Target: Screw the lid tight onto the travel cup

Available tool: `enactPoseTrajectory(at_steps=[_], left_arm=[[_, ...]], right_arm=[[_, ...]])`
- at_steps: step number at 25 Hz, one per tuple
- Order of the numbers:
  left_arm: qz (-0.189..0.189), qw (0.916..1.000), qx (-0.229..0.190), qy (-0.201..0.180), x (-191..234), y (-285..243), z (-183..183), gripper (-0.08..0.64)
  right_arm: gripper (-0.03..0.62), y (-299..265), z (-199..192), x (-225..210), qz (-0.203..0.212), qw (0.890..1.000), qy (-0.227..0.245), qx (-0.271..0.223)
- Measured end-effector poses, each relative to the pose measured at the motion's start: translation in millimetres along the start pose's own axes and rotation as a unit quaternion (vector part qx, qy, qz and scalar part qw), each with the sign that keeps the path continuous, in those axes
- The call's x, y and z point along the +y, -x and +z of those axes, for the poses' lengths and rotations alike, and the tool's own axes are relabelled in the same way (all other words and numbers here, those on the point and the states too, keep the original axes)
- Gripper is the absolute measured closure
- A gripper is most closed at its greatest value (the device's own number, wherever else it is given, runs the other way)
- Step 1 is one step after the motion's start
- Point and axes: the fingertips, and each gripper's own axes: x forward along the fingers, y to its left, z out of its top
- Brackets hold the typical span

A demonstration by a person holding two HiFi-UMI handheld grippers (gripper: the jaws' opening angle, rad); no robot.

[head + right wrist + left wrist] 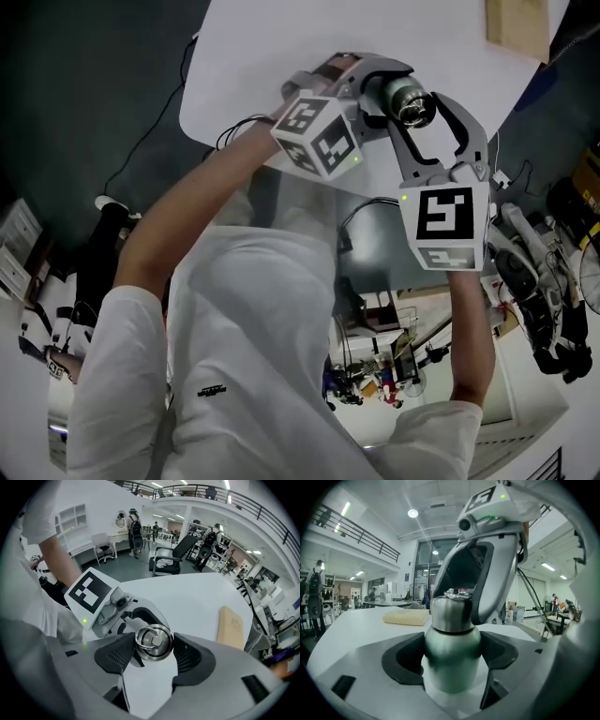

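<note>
Head view: left gripper and right gripper meet at the cup over the tabletop, one to steady and one to turn.

Left gripper view: its fingers clamp the upright green body on both sides, so it cannot spin.

Right gripper view: from above, its fingers are closed wide on the lid. Tightening appears in hand. Whether the cup rests on the tabletop cannot be told.

white table | dark floor | railed balcony | ceiling lights | black chair
</note>
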Motion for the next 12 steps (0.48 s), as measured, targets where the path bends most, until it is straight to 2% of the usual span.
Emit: enactPoseTrajectory(at_steps=[3,5,6,8,10,12], left_arm=[[-0.001,1.0,-0.001,0.0,0,-1,0,0.212],[-0.002,1.0,-0.003,0.001,-1,-1,-1,0.212],[-0.003,1.0,-0.003,0.001,-1,-1,-1,0.212],[-0.006,1.0,-0.001,0.0,-1,-1,-1,0.211],[-0.007,1.0,0.0,0.0,-2,-1,0,0.212],[-0.011,0.9999,-0.002,0.0,-3,-1,1,0.212]], right_arm=[[0.315,3,4,-1,0.02,1.0,0.016,-0.016],[0.31,10,8,0,0.036,0.998,0.056,-0.021],[0.31,13,9,0,0.042,0.995,0.091,-0.02],[0.31,17,8,1,0.049,0.983,0.179,-0.012],[0.31,19,8,2,0.065,0.964,0.259,-0.004],[0.31,21,9,6,0.097,0.943,0.317,0.002]])
